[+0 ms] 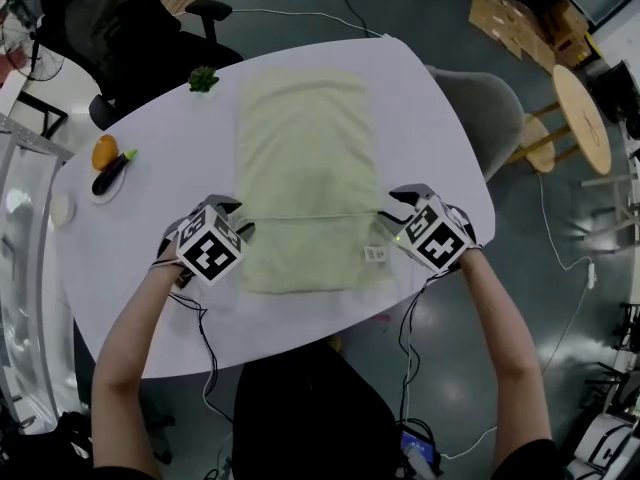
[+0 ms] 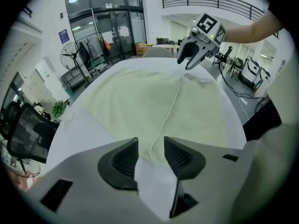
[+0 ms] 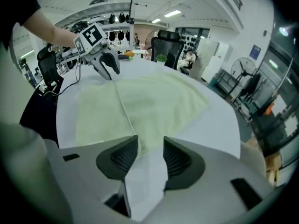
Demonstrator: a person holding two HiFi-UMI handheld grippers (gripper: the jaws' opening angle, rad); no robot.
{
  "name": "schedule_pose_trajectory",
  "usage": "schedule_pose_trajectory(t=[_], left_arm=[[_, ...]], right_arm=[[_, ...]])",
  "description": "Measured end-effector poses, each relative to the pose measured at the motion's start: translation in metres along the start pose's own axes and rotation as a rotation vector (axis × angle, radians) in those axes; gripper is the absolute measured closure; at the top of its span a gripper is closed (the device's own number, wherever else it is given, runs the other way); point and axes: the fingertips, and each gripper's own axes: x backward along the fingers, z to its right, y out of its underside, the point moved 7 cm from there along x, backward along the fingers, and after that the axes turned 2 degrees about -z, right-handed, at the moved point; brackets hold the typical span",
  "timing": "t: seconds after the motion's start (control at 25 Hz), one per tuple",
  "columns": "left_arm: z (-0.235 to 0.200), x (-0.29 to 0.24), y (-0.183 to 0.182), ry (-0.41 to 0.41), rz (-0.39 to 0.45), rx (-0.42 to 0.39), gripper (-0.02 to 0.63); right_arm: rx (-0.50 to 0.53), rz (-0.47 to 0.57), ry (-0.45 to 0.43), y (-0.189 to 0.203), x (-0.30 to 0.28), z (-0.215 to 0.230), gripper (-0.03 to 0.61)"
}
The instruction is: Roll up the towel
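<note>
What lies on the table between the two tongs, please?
The towel, its folded edge running from left tongs to right tongs, in the head view.

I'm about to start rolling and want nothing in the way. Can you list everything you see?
table: one, white, under everything
towel: one, pale green, flat along the table's middle, with a crease across its near part
label: one, white, on the towel's near right corner
plant: one, green, far left of the towel
plate: one, white, at the table's left edge
orange: one, orange, by the plate
eggplant: one, dark purple, on the plate
office chair: one, black, beyond the table
grey chair: one, right of the table
left gripper: open, at the towel's near left edge
right gripper: open, at the towel's near right edge
</note>
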Motion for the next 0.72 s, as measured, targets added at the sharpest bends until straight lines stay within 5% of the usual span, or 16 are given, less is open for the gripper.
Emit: schedule_pose_trajectory(t=[0.16,0.72], left_arm=[[0.018,0.031,0.008,-0.032,0.043,-0.003,0.378],[0.123,0.052,0.054,-0.026,0.004,-0.161,0.37]], right_arm=[[0.06,0.072,0.043,0.005,0.038,-0.008,0.331],[0.386,0.053,0.047,0.056,0.049,-0.118,0.33]])
